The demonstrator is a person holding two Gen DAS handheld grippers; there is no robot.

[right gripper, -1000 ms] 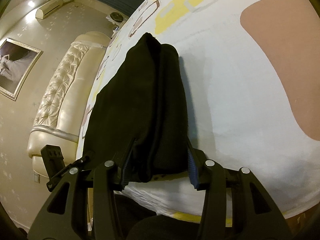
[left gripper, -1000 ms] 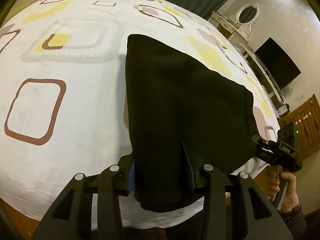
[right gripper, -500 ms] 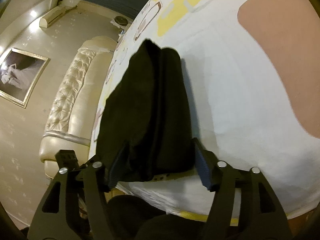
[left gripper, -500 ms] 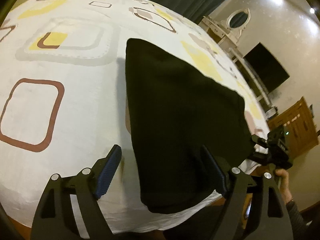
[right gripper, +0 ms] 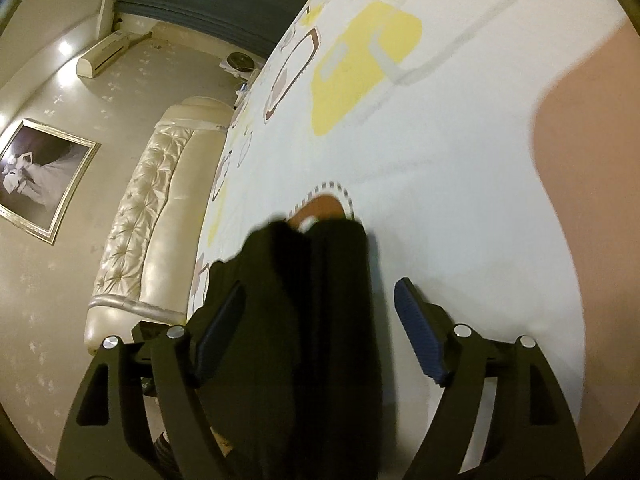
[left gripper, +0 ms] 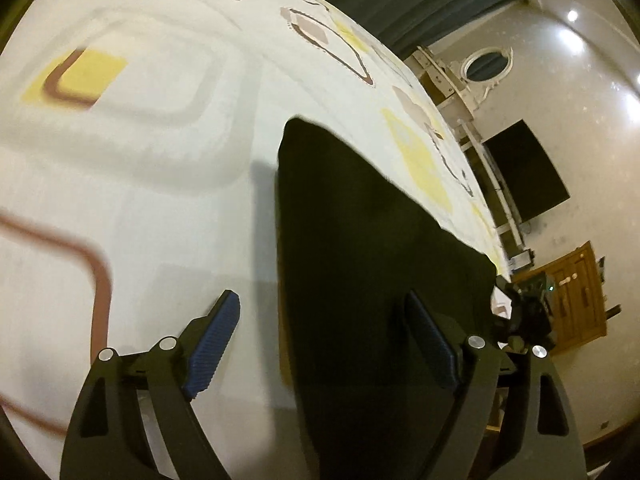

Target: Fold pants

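Note:
The black pants [left gripper: 360, 248] lie folded flat on the patterned bed sheet [left gripper: 160, 160], with the near end hanging over the bed edge. My left gripper [left gripper: 324, 344] is open and empty, its fingers spread over the pants' left edge. In the right wrist view the pants [right gripper: 304, 300] show as a thick folded stack. My right gripper [right gripper: 320, 328] is open and empty, spread above the stack's near end. The right gripper also shows in the left wrist view [left gripper: 528, 312] past the pants' right corner.
The white sheet with yellow and brown shapes [right gripper: 460, 160] stretches beyond the pants. A cream tufted headboard [right gripper: 152, 216] is at the left. A dressing table with mirror [left gripper: 480, 72], a dark TV [left gripper: 524, 168] and a wooden cabinet [left gripper: 572, 292] stand along the right wall.
Both grippers let go of the pants and opened wide. Both then moved forward over the folded pants, which stay flat on the bed.

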